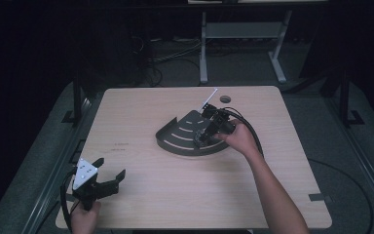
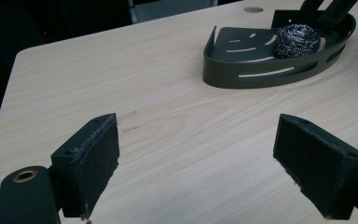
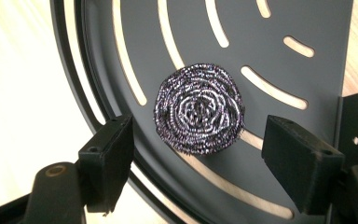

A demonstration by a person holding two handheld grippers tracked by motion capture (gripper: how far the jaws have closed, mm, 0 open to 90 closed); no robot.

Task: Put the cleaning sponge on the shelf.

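A dark quarter-round tray (image 1: 175, 139) with curved slots lies on the wooden table, right of centre. A round steel-wool scrubber (image 3: 198, 108) rests flat on the tray (image 3: 307, 28) floor. My right gripper (image 3: 198, 154) hangs over it pointing down, open, its pads on either side of the scrubber and apart from it. In the high view the right gripper (image 1: 203, 135) is over the tray's right half. My left gripper (image 1: 110, 167) is open near the table's front left corner, with nothing between its pads. It faces the tray (image 2: 242, 74) and scrubber (image 2: 296, 40) from afar.
A thin white stick (image 1: 209, 97) lies just behind the tray, next to a round cable hole (image 1: 224, 99) near the table's far edge. Bare wood (image 2: 177, 121) stretches between the left gripper and the tray. A desk frame (image 1: 243, 34) stands beyond the table.
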